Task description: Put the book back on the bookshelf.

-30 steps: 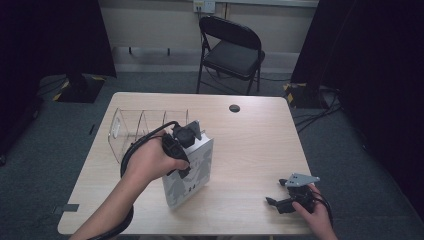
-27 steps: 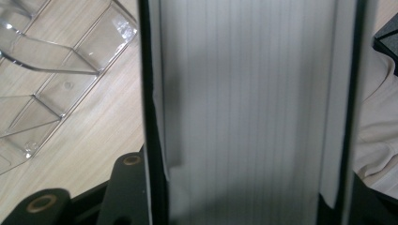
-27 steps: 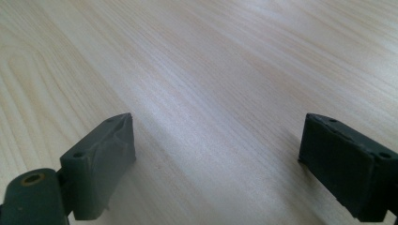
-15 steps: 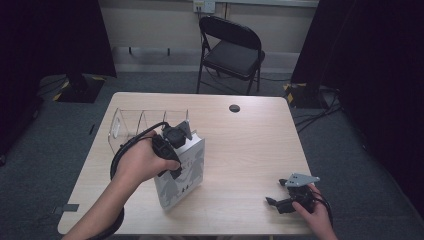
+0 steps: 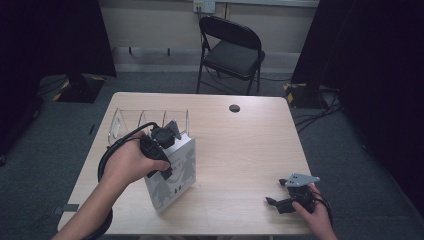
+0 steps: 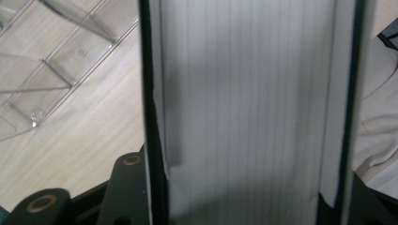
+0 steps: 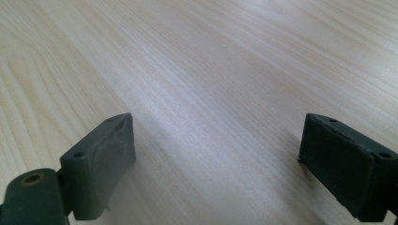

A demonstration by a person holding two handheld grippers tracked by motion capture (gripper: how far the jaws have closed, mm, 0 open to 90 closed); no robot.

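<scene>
Left claw (image 5: 167,134) clenched on top edge of thick white illustrated-cover book (image 5: 172,175), upright on light wooden desk (image 5: 240,150) beside clear plastic divider rack (image 5: 145,120), likely for slotting | right claw (image 5: 281,204) released, parked near corner, clear.

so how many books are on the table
1. The book stands upright left of the table's middle, clamped by the left tongs, just in front of the clear divider rack.

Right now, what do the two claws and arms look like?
Both are black two-jaw tools. The left claw trails a thick black cable looping past the wrist. The right claw carries a grey three-cornered plate on top and a black cable. Its jaw pads are blocky, dark grey. Forearms are bare, without sleeves.
</scene>
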